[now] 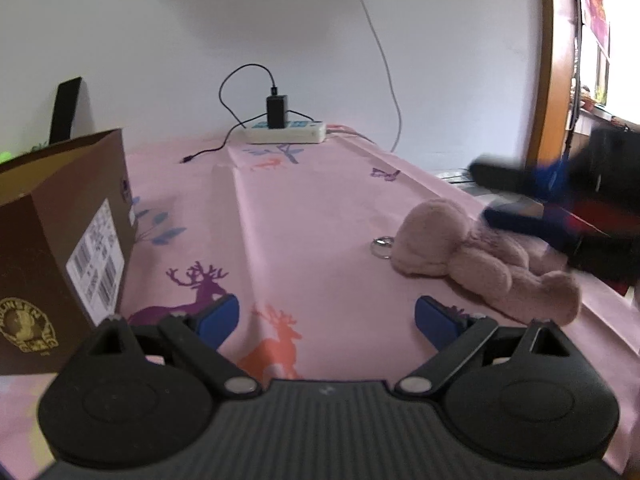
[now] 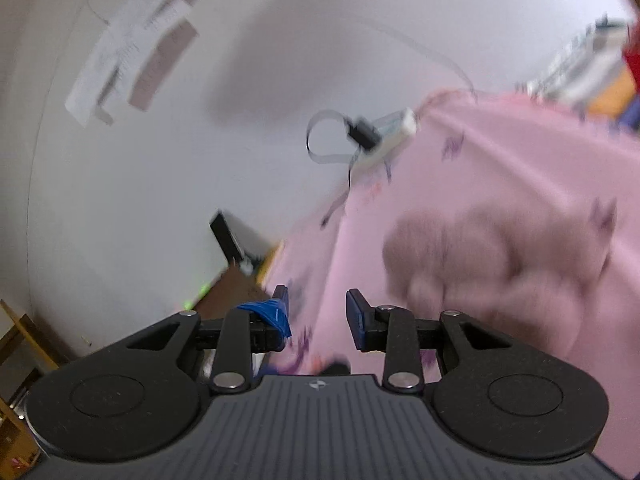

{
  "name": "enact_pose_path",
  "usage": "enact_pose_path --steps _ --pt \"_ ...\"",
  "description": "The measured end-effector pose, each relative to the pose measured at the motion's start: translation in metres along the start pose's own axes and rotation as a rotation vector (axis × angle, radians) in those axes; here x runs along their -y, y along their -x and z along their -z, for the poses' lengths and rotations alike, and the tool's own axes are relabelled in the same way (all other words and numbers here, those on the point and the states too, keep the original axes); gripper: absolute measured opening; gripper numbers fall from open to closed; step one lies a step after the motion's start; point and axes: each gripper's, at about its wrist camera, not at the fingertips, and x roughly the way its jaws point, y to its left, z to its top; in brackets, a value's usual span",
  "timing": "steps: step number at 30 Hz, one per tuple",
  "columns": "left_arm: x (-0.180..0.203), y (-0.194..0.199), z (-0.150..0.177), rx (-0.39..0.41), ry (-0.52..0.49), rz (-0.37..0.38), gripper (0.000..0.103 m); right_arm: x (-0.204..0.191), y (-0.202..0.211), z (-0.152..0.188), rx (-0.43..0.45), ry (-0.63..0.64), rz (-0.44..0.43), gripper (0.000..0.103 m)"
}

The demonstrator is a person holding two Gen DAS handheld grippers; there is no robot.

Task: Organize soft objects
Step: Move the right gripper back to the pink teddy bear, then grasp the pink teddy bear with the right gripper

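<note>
Lying on a pink deer-print tablecloth: one dusty-pink plush toy, stretched flat, sitting at about 3 o'clock in the left wrist view, near the cloth's right-hand edge. Touching or almost touching the toy's head end: a small metal keyring, resting flat on the cloth.

Hovering low over the cloth at 6 o'clock of that view: left gripper, jaws spread wide, blue pads gripping nothing, only printed deer showing between them.

Reaching in from 3 o'clock, blurred: right gripper, one finger above the toy, the other close against its back; contact impossible to tell through the blur. Showing in its own tilted view: right gripper, jaws parted with a clear gap, nothing between the pads, the toy sitting just beyond the right-hand finger at 3 o'clock, smeared by motion.

Standing at 9 o'clock in the left wrist view: brown cardboard box bearing a white barcode label and a gold emblem.

Resting at 12 o'clock against the white wall: white power strip with a black charger plugged in, black cable looping down onto the cloth.
</note>
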Motion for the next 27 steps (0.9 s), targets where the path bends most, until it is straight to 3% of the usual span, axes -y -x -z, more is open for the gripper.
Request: enact_pose_path --steps 5,10,16,21,27 --pt "-0.002 0.003 0.001 0.008 0.008 0.055 0.096 0.02 0.004 -0.045 -0.005 0.093 0.252 0.016" --pt "0.002 0.005 0.002 0.008 -0.008 0.097 0.096 0.055 -0.007 -0.056 -0.104 0.025 0.286 0.016" --pt "0.003 0.008 0.003 0.012 -0.028 0.193 0.096 0.062 -0.014 -0.038 -0.18 -0.08 0.176 0.017" --pt "0.005 0.008 0.003 0.005 -0.042 0.252 0.096 0.041 -0.012 -0.024 -0.277 -0.119 0.002 0.017" --pt "0.002 0.005 0.003 -0.014 -0.013 0.297 0.096 0.031 -0.015 -0.026 -0.303 -0.071 0.01 0.017"
